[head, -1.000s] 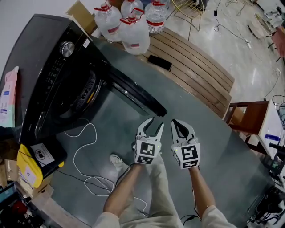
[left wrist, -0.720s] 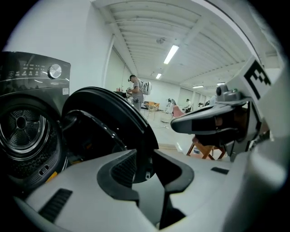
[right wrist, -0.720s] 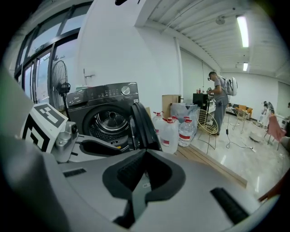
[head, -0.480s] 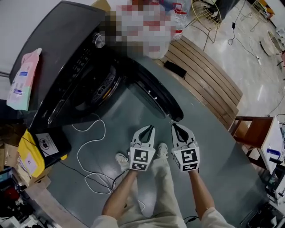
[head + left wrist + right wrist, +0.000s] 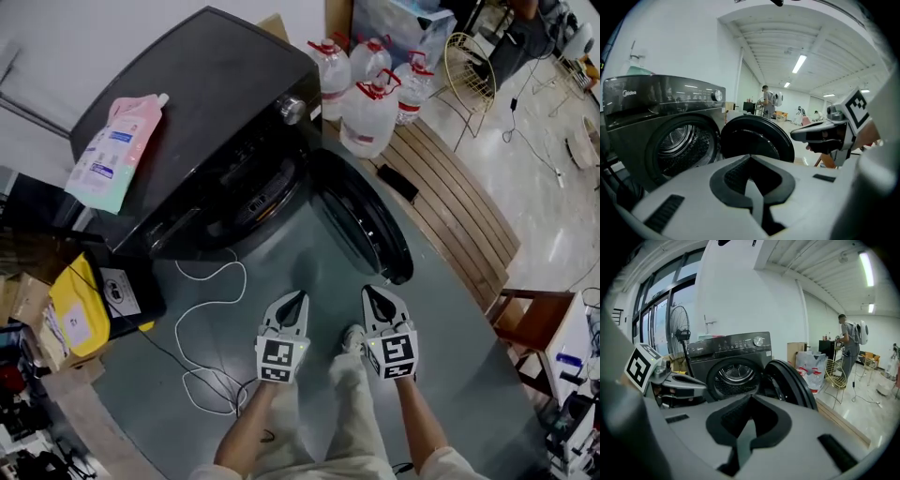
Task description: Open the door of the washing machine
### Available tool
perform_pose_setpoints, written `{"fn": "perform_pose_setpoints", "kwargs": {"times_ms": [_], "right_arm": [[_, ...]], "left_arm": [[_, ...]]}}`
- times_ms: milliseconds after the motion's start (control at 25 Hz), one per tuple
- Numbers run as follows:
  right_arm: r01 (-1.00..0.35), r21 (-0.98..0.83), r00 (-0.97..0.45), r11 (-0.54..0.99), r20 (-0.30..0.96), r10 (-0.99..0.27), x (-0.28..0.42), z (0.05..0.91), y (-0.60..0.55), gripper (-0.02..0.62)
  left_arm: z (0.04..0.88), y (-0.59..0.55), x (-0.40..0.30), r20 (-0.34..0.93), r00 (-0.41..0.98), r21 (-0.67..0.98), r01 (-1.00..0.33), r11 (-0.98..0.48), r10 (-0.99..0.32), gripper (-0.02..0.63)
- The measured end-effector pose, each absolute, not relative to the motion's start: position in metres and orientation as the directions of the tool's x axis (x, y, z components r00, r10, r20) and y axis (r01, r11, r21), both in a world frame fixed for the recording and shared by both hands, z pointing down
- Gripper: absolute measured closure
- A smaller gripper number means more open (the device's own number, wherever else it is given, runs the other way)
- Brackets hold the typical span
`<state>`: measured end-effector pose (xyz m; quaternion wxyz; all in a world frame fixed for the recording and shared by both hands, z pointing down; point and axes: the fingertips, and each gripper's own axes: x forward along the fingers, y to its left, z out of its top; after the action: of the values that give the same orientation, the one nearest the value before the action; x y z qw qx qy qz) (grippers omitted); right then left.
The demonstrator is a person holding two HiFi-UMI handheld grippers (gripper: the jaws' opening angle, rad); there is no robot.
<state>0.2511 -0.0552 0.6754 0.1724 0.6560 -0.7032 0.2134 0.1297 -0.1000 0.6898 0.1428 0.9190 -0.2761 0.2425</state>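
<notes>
Backing off, door already open
Door (image 5: 367, 223) of washing machine (image 5: 202, 103) hangs swung wide, drum (image 5: 679, 140) exposed. Vs 1 s ago both grippers sit further back, well clear of it. Left gripper (image 5: 296, 298) jaws just closed, now together on nothing; right gripper (image 5: 375, 294) likewise closed, empty. Task looks done.

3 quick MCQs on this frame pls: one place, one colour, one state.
1. Where is the pink pouch? A) on top of the washing machine B) on the floor C) on the bench
2. Cap colour of the water jugs? A) blue B) red C) green
3. State of the door? A) shut B) barely ajar C) swung wide open
Key: 1A, it lies on the machine's top; 2B, red caps in the head view; 3C, drum exposed in both gripper views.
</notes>
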Motion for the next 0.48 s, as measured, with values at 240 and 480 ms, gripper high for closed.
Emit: {"fn": "perform_pose_setpoints", "kwargs": {"times_ms": [240,480], "right_arm": [[-0.993,-0.087,-0.107,0.074,0.495,-0.862,0.226,0.633,-0.070,0.597],[-0.992,-0.087,-0.119,0.088,0.478,-0.870,0.208,0.584,-0.072,0.597]], "left_arm": [[0.637,-0.116,0.092,0.495,0.716,0.114,-0.615,-0.780,-0.492,0.598],[0.587,-0.119,0.067,0.478,0.712,0.117,-0.631,-0.767,-0.514,0.598]]}}
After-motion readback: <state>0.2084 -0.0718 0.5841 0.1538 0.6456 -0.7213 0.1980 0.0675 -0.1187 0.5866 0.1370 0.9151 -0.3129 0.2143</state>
